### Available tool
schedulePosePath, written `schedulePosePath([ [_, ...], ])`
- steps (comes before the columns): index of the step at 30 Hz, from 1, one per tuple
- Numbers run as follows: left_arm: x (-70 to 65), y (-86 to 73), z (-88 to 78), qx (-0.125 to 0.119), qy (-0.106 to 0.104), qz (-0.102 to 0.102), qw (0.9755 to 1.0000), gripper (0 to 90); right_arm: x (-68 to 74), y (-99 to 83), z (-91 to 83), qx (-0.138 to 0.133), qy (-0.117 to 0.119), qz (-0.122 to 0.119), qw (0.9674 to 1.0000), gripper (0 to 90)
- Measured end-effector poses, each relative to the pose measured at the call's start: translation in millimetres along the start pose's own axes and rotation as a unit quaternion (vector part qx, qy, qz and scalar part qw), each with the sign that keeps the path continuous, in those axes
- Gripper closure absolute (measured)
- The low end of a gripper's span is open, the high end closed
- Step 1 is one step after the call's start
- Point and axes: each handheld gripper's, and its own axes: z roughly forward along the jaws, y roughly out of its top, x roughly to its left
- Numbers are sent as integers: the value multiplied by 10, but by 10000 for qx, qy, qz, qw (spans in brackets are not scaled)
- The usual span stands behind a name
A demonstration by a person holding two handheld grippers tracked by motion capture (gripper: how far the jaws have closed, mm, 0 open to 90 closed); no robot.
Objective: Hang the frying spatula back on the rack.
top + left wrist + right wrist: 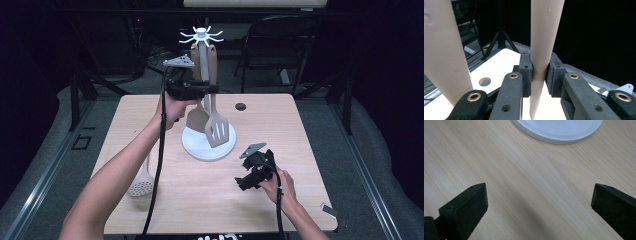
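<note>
A white utensil rack (201,34) stands on a round white base (192,145) at the middle of the table. Two beige utensils hang from it: a slotted turner (216,127) and a solid spatula (197,119). My left gripper (212,89) is raised beside the rack and shut on the turner's handle (541,37), pinched between its pads (539,67); the spatula's handle (444,45) hangs close at the left. My right gripper (246,179) hovers low over the front right of the table, open (539,200), with bare wood between the jaws and the base's rim (556,135) ahead.
A pale skimmer (141,182) lies on the table's left side, partly under the left forearm. A cable hole (241,106) sits behind the rack. A small grey clip (327,210) lies at the front right corner. A chair (280,45) stands beyond the table.
</note>
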Motion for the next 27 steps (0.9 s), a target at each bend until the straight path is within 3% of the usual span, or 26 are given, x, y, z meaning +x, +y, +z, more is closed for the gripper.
schedulePosePath([
  [18,113,-7,66,51,205,-202,9996,771,12,2,7,69,-8,-53,10000,6],
  [27,162,-28,63,33,434,-262,9987,770,10,0,11,96,-5,-69,9999,6],
])
